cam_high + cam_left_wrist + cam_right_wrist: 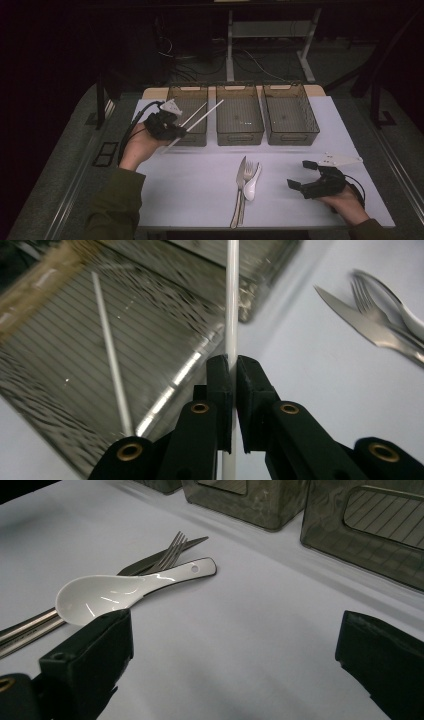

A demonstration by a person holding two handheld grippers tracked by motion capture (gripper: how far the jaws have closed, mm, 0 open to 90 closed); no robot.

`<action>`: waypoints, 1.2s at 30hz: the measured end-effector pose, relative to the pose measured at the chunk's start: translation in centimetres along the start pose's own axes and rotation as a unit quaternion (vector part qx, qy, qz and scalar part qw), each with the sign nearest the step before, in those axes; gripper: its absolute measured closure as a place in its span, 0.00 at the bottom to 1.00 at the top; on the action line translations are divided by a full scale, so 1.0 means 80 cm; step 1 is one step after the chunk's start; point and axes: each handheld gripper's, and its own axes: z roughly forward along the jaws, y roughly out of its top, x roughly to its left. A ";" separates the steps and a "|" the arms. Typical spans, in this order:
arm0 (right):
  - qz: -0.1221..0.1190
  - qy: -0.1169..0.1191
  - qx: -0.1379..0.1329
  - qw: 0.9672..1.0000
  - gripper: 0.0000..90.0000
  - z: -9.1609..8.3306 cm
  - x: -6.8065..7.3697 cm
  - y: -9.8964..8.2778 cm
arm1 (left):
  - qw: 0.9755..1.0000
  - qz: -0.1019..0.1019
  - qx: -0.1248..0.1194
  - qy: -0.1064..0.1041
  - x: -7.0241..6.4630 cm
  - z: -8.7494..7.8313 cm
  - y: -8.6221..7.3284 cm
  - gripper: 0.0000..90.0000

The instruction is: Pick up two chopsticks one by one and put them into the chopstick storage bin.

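Note:
My left gripper [175, 132] [234, 365] is shut on a white chopstick [205, 114] [231, 310], held over the near right corner of the left mesh basket [189, 90]. The stick slants up and to the right across the basket. A second white chopstick [195, 114] [111, 355] lies inside that basket. A knife [241, 172] [190, 542], a fork [248, 170] [172, 550] and a white spoon [251, 186] [110, 592] lie together on the white table cover [200, 190]. My right gripper [298, 174] [235, 630] rests open on the cover, right of the cutlery, nothing between its jaws.
Three mesh baskets stand in a row at the back; the middle basket [239, 135] [240, 500] and the right basket [290, 136] [380, 535] hold nothing I can make out. Beyond the table's far edge are desk legs and cables on the floor.

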 end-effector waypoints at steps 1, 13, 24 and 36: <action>0.000 0.000 0.000 1.000 0.02 0.000 0.000 0.000 | 1.000 -0.006 -0.004 0.003 0.005 -0.002 0.005 0.94; 0.001 0.001 -0.001 1.000 0.02 -0.001 -0.001 0.000 | 0.998 -0.041 -0.028 0.039 0.068 0.014 0.031 0.94; 0.003 0.002 -0.003 1.000 0.02 -0.002 -0.003 0.000 | 0.995 -0.090 -0.021 0.035 0.103 0.051 0.019 0.94; 0.005 0.004 -0.001 1.000 0.02 -0.002 -0.003 0.000 | 0.992 -0.121 0.011 0.029 0.114 0.086 -0.003 0.94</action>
